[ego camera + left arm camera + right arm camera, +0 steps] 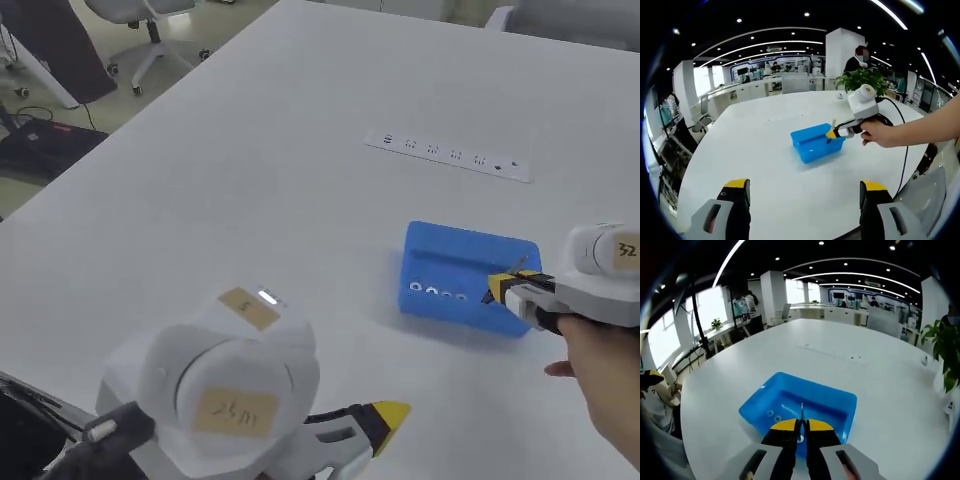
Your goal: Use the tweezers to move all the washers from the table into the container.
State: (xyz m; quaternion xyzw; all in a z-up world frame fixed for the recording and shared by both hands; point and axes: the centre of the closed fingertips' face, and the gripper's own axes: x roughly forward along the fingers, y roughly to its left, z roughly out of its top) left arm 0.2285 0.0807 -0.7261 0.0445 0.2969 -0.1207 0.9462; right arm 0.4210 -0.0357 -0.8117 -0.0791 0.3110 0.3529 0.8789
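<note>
My right tool (pixel 801 426), closed on slim metal tweezers (pixel 801 412), is over the blue plastic container (pixel 835 405), lower centre. Deposit step, I judge; next, release. My left tool (pixel 804 184) stands wide.

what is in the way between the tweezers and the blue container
Nothing visible. The right hand-held gripper, shut on the tweezers, holds their tip over the open blue container, with no lid or object between. Several washers already lie on its floor.

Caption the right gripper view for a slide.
Right gripper, shut on tweezers, held over a blue container with washers inside, on a white table.
</note>
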